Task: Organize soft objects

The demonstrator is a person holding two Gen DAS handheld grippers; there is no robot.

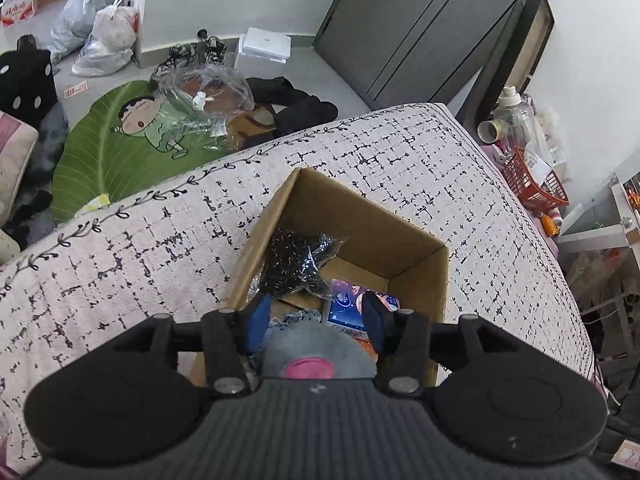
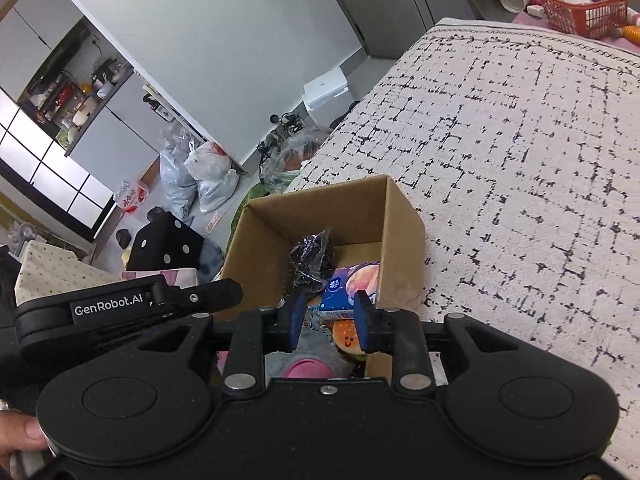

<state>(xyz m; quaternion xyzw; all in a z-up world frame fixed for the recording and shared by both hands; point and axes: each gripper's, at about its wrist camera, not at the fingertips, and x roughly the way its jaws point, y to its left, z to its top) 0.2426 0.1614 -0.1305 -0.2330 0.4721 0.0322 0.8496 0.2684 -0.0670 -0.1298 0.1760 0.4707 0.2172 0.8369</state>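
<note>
Cluttered floor lay beyond the bed: plastic bags (image 1: 100,36), a green leaf-shaped rug (image 1: 116,152) with a cartoon boy on it, and a dark door (image 1: 420,24). Nearer, a pale bedspread (image 1: 400,168) with a broken black grid covered the mattress, and it looked bare of loose soft items as far as either camera showed. A red basket (image 2: 580,4) of odds and ends stood off the far corner.

On the bedspread sat an open cardboard box (image 1: 416,256), and the soft things seemed already gathered in it. A black speckled item in clear wrap (image 1: 296,264) lay toward the back. A blue tissue pack (image 2: 352,284) lay just beside it against the box wall. A small burger-faced squishy (image 2: 348,340) sat at the near edge, touching a grey plush with a pink patch (image 1: 312,356).

Both tools hung over the near end of the box. The left gripper (image 1: 316,316) had its blue pads spread wide to either side of the grey plush, and I could not tell whether they pressed it. The right gripper (image 2: 330,320) stood with jaws apart, holding nothing, over the tissue pack and squishy.

By this reading the sorting was nearly done; settling the plush and tidying the contents was probably what remained.
</note>
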